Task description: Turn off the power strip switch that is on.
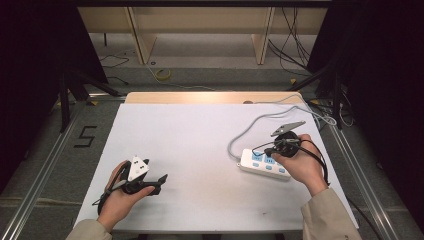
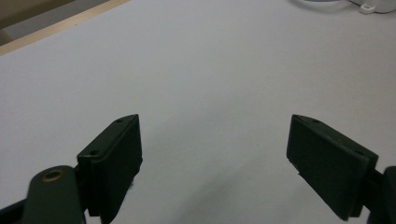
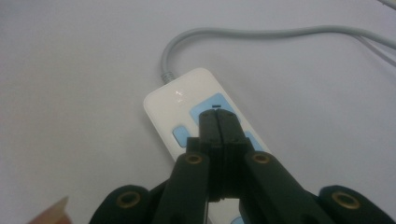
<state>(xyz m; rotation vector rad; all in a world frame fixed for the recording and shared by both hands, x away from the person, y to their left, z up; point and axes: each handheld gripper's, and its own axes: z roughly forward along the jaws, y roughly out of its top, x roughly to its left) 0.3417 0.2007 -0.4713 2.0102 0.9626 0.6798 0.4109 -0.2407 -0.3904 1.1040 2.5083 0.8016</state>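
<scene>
A white power strip (image 1: 263, 164) with light blue sockets lies on the right part of the white table (image 1: 200, 145); its grey cable (image 1: 250, 127) curls off to the back right. My right gripper (image 1: 268, 151) is just above it, jaws pressed together with nothing between them. In the right gripper view the shut tips (image 3: 218, 113) rest over a blue socket of the strip (image 3: 187, 100). My left gripper (image 1: 161, 178) sits low at the front left, far from the strip. Its pads (image 2: 116, 154) stand wide apart over bare table.
The grey cable (image 3: 280, 33) runs off the table's far right edge. Beyond the table are a wooden bench (image 1: 200, 22), floor cables and dark stands at both sides. A metal rail (image 1: 45, 165) runs along the floor at the left.
</scene>
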